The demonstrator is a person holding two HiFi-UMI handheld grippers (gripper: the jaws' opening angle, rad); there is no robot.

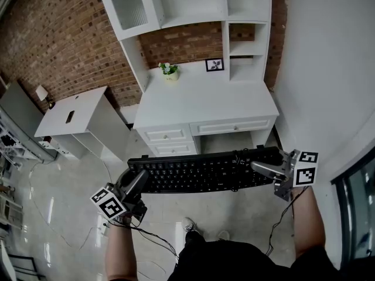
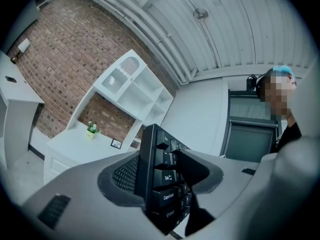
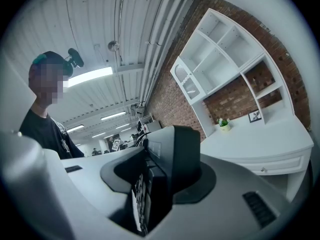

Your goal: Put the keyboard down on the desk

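Keyboard [image 1: 205, 171] held in the air in front of the desk [image 1: 199, 101], not touching it. It lies roughly level, keys up, long side parallel to the desk's front edge, over the floor below the drawers.

Left gripper [image 1: 136, 183]: jaws pinched on the keyboard's left end. The left gripper view shows the Tab and Caps Lock end clamped edge-on between them.

Right gripper [image 1: 265, 167]: jaws pinched on the right end. The right gripper view shows the black casing gripped between them, keys facing left.

Something dark is bunched on the keyboard near its right end, possibly its cable; too small to be sure.

Desk top: plant [image 1: 170, 70] at the back left, frame [image 1: 214, 64] at the back, right of the plant. Cabinet [image 1: 70, 113] stands left of the desk, apart from it.
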